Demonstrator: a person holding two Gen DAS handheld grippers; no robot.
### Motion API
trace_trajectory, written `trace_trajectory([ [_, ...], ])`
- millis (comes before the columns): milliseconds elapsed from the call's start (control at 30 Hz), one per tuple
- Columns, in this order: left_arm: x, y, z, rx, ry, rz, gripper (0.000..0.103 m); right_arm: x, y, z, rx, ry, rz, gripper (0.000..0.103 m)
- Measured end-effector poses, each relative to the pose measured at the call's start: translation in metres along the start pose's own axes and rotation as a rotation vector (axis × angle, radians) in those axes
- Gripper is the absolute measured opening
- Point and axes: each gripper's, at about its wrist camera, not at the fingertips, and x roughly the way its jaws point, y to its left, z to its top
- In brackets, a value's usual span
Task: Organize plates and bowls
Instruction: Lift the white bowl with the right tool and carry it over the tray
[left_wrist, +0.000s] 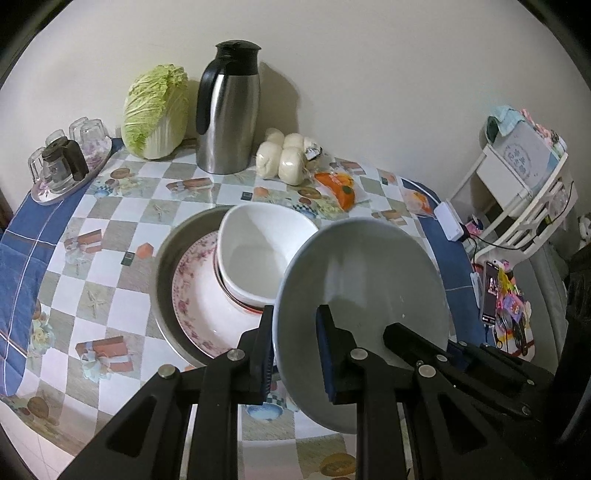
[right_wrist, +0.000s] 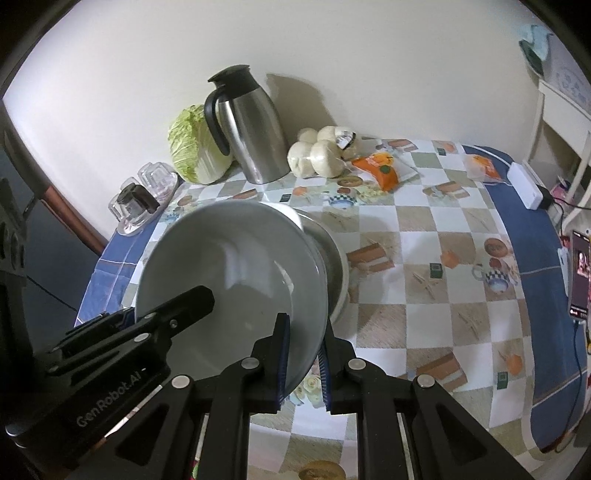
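A pale grey-white plate (left_wrist: 369, 280) is held tilted above the table by both grippers. My left gripper (left_wrist: 295, 347) is shut on its left rim. My right gripper (right_wrist: 303, 354) is shut on its right rim, with the plate (right_wrist: 236, 266) filling the left of that view. My right gripper's fingers (left_wrist: 417, 343) also show in the left wrist view. Behind the plate a metal basin (left_wrist: 166, 266) holds a floral plate (left_wrist: 199, 295) and a white bowl (left_wrist: 258, 258) stacked on a red-rimmed bowl. The basin (right_wrist: 332, 258) is mostly hidden in the right wrist view.
At the back of the checked tablecloth stand a steel jug (left_wrist: 229, 110), a cabbage (left_wrist: 155, 110), bagged buns (left_wrist: 284, 155) and orange snack packets (left_wrist: 340, 188). A tray of glasses (left_wrist: 62, 166) sits far left. A white rack (left_wrist: 517, 192) and a phone (left_wrist: 491, 295) are on the right.
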Motion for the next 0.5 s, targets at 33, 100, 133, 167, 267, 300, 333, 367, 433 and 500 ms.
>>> trace_trajectory([
  [33,0.0,0.001,0.002,-0.002,-0.001,0.0,0.022,0.001,0.002,0.002,-0.003,0.0,0.004,0.016],
  [100,0.0,0.005,0.005,-0.007,-0.002,-0.002,0.022,0.003,0.005,0.005,-0.005,0.0,0.009,0.016],
  [133,0.001,0.007,0.006,-0.008,-0.002,-0.002,0.022,0.004,0.006,0.007,-0.007,0.001,0.012,0.016],
  [167,0.001,0.008,0.008,-0.009,-0.004,-0.001,0.022,0.005,0.008,0.009,-0.008,0.0,0.012,0.016],
  [267,0.003,0.012,0.012,-0.014,-0.006,0.003,0.022,0.007,0.012,0.016,-0.02,-0.002,0.011,0.016],
  [300,0.003,0.014,0.013,-0.015,-0.006,0.003,0.022,0.008,0.014,0.017,-0.024,-0.002,0.01,0.016],
  [333,0.004,0.015,0.014,-0.017,-0.005,0.003,0.022,0.009,0.015,0.019,-0.029,-0.002,0.008,0.016],
  [367,0.006,0.017,0.015,-0.018,-0.003,0.003,0.022,0.011,0.016,0.021,-0.031,-0.001,0.009,0.016],
  [433,0.009,0.02,0.018,-0.023,0.001,0.004,0.022,0.015,0.017,0.024,-0.032,0.003,0.012,0.016],
  [500,0.012,0.023,0.02,-0.026,0.003,0.008,0.022,0.02,0.019,0.027,-0.037,0.008,0.008,0.016],
])
